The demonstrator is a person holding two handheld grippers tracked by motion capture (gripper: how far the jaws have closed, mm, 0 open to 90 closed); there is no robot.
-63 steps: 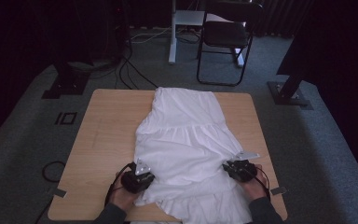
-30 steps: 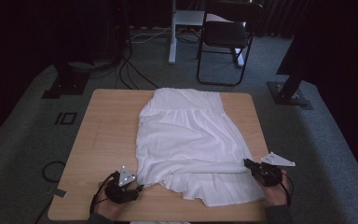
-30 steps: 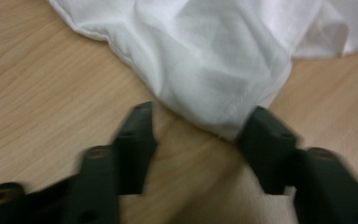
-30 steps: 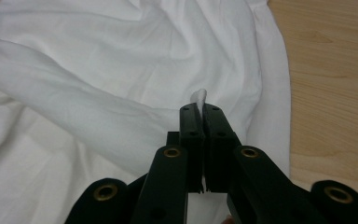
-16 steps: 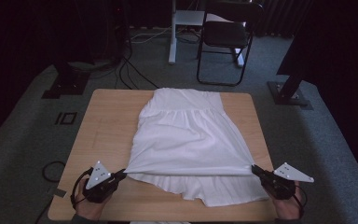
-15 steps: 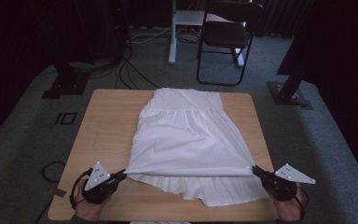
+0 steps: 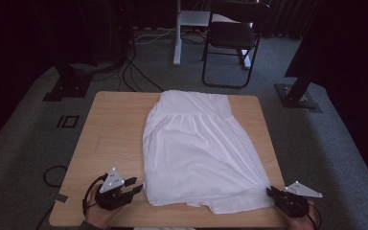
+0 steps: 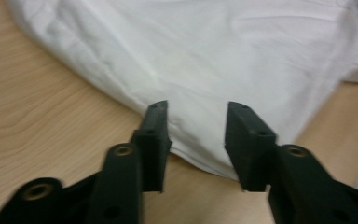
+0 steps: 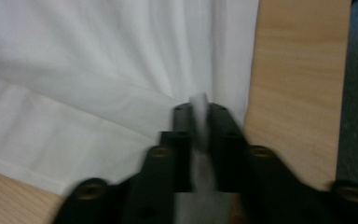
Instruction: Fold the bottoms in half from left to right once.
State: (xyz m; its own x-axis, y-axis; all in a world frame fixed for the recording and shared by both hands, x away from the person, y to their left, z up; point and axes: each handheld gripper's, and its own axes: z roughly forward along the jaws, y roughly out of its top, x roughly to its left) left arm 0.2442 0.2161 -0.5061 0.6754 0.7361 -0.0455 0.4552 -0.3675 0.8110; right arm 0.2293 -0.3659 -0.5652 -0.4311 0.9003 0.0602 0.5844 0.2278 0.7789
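My left claw (image 7: 135,186) had just opened and held nothing. My right claw (image 9: 198,122), opening, still had cloth (image 7: 199,153) between its jaws at the surface's (image 7: 110,129) lower right. I should let go slowly.

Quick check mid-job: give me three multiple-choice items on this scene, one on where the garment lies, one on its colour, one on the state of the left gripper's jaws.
1. Where does the white garment lie on the table?
A. from the far edge to the near edge
B. bunched in the far left corner
C. hanging off the left side

2. What colour is the garment?
A. blue
B. white
C. red

3. How do the jaws of the left gripper stand?
A. clamped on cloth
B. apart, nothing between the pads
C. shut on a cable

Key: 1 A, the high view shows it spanning far to near; 2 B, plain white in all views; 3 B, the left gripper view shows a clear gap.
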